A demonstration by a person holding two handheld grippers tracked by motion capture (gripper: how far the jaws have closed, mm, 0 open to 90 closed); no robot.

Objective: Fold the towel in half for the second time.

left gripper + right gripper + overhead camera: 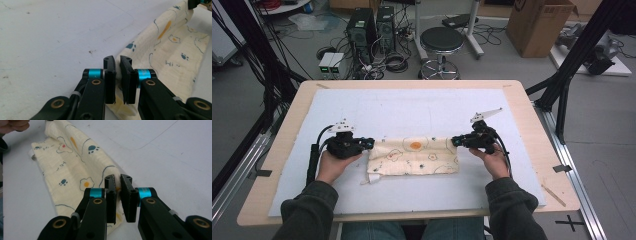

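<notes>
A cream cloth (414, 155) printed with paw marks and egg shapes lies folded into a long band on the white mat (422, 107). My left gripper (371, 143) is shut on the cloth's far left corner; in the left gripper view its jaws pinch the cloth (160, 50) edge at the left gripper (117, 59) tips. My right gripper (454, 141) is shut on the far right corner. In the right gripper view the cloth (67, 162) fold rises between the pads of the right gripper (118, 178). The held far edge is lifted slightly and stretched between both grippers.
The mat covers a wooden table (532, 112). A thin wooden stick (553, 195) lies near the table's right front corner. Beyond the far edge stand a stool (441, 45), computer towers (372, 30) and a cardboard box (539, 25).
</notes>
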